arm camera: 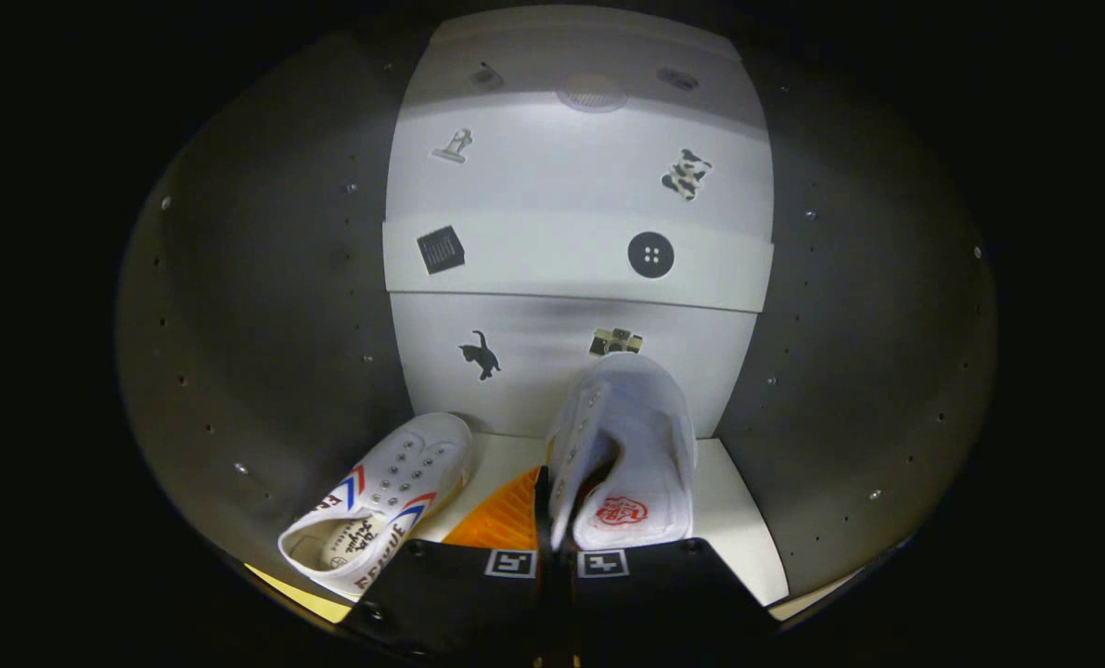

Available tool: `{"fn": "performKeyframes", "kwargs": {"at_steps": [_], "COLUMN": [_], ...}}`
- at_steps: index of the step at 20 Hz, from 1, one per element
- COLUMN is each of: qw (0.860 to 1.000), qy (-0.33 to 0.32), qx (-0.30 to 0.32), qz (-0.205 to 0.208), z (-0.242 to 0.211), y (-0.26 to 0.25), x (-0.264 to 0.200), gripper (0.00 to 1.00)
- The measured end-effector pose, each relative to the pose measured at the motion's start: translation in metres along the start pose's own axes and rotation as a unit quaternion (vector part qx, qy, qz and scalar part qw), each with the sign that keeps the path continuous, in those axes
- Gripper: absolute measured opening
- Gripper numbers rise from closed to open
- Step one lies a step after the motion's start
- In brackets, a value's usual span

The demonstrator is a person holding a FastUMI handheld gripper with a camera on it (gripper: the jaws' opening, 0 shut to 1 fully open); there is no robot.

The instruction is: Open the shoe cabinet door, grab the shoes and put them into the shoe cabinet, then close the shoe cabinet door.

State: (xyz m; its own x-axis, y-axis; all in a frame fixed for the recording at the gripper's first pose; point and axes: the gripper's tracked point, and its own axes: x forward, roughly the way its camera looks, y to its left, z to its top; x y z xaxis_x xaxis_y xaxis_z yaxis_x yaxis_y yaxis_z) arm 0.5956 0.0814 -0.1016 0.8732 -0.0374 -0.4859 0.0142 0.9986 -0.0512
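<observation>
A white shoe cabinet [571, 186] with small stickers on its front stands straight ahead, and a wider band [552, 260] juts out across its middle. I cannot tell whether its door is open. My gripper [545, 492] is shut on the left side wall of a white shoe [645, 417] with a red mark on its insole. That shoe's toe points at the cabinet's lower panel. A second white shoe [394, 482] with red and blue stripes lies on the white floor board [738, 520] to the left of my fingers, toe toward the cabinet.
Dark perforated panels [264, 325] close in on both sides of the cabinet. The white floor board reaches from the cabinet's foot to my fingers, with bare room to the right of the held shoe.
</observation>
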Motion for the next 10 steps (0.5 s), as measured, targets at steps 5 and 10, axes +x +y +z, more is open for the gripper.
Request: {"fn": "performKeyframes", "kwargs": {"at_steps": [5, 10], "qw": [0.999, 0.999], "qy": [0.017, 0.025], "qx": [0.03, 0.042], "qz": [0.001, -0.009], "z": [-0.007, -0.013], "y": [0.003, -0.001], "x": [0.018, 0.033], "gripper": [0.02, 0.06]}}
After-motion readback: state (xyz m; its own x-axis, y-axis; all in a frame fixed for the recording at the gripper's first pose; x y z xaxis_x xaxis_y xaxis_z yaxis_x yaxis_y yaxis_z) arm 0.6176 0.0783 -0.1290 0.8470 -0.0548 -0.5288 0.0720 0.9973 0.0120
